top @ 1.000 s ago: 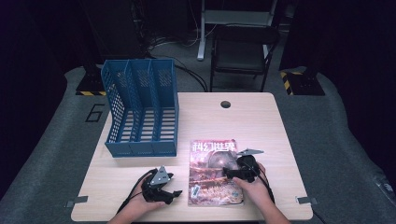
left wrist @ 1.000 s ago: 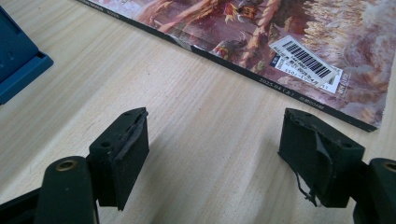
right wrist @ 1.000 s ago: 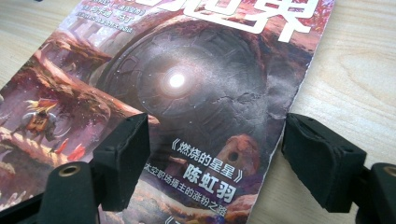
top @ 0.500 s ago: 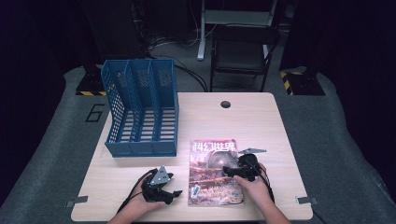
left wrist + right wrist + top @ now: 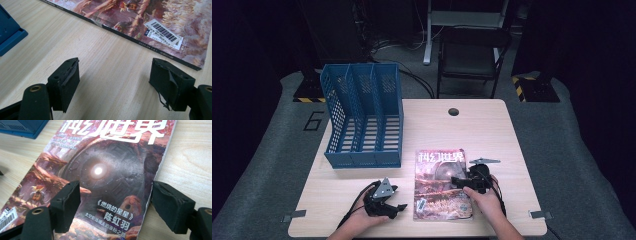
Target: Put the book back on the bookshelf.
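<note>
While its jaws stand apart astride the magazine's (image 5: 107,182) right edge, one over the cover and one over bare wood, the right gripper (image 5: 115,202) clamps nothing. The left gripper (image 5: 113,82), jaws equally wide, rests on open table (image 5: 492,130) beside the spine. The blue file rack (image 5: 364,117) stands well behind.

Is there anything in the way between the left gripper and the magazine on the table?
Nothing visible. Only bare table lies between the open left gripper and the near edge of the magazine. The blue file rack stands off to the side, farther back.
</note>
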The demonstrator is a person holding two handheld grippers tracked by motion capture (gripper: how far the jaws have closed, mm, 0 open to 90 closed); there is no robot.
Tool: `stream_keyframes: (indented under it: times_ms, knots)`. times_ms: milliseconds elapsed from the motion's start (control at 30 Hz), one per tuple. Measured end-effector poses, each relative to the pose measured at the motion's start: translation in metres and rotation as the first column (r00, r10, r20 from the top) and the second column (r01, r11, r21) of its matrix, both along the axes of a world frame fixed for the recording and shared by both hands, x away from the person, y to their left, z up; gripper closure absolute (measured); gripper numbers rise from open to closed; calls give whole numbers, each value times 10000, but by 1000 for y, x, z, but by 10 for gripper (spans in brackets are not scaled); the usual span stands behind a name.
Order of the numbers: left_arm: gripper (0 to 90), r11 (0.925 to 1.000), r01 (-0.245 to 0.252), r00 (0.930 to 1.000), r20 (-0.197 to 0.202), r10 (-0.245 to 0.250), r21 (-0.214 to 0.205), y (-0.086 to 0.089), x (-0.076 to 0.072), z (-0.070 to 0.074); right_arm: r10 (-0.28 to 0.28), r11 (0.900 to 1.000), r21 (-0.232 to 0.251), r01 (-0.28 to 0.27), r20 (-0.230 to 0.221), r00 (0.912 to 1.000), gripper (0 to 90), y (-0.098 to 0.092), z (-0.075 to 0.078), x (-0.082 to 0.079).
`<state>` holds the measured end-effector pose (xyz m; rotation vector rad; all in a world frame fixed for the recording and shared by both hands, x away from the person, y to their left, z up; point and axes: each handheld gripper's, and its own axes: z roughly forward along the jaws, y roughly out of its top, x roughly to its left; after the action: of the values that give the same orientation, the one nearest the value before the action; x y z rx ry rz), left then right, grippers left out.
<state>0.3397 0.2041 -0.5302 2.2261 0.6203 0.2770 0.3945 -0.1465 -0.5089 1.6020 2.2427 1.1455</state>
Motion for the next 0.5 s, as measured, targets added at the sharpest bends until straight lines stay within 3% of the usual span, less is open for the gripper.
stream_keyframes:
  times_ms: [333,500]
  knots:
    - [237,10000,1,10000,-2,-1,2,0,0,0,-52,9991,426,51,13,10000,242,-1,6,-3]
    - [237,10000,1,10000,-1,-1,-1,0,0,0,19,9978,668,-35,242,9997,243,-3,9,-4]
